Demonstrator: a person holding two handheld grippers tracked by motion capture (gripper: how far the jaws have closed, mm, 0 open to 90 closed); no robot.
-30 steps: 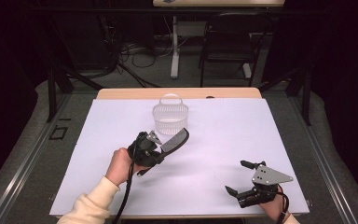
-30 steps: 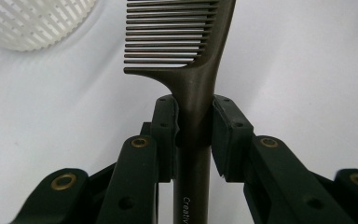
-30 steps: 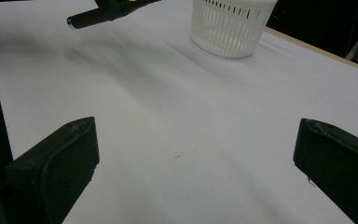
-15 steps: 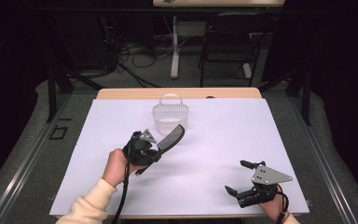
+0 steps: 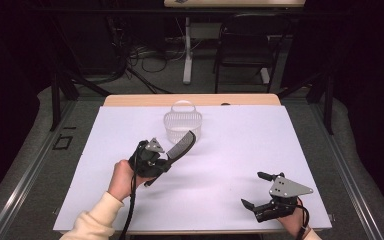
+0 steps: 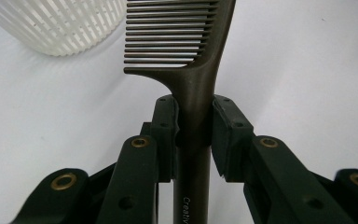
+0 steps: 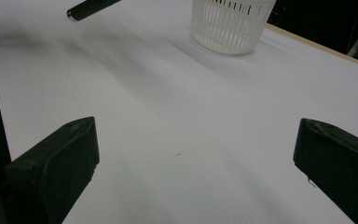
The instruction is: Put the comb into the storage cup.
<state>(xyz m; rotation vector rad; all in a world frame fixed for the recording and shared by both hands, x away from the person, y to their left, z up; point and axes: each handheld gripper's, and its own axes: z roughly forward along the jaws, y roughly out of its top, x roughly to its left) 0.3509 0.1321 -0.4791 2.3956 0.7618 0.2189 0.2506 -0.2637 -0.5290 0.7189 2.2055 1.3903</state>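
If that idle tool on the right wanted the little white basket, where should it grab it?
Probably by the arched handle on top of the white basket, coming straight down with the jaws either side of it. The basket stands upright; its round slatted wall looks wide for the right tool, while the handle is thin and free above the rim.

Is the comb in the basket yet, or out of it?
Out. The left gripper is shut on the comb by its handle, teeth end beside the white basket, outside its wall.

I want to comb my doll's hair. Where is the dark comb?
In the high view, the dark plastic comb is clamped in the left hand-held gripper, left of centre, its teeth end beside the white slatted basket.
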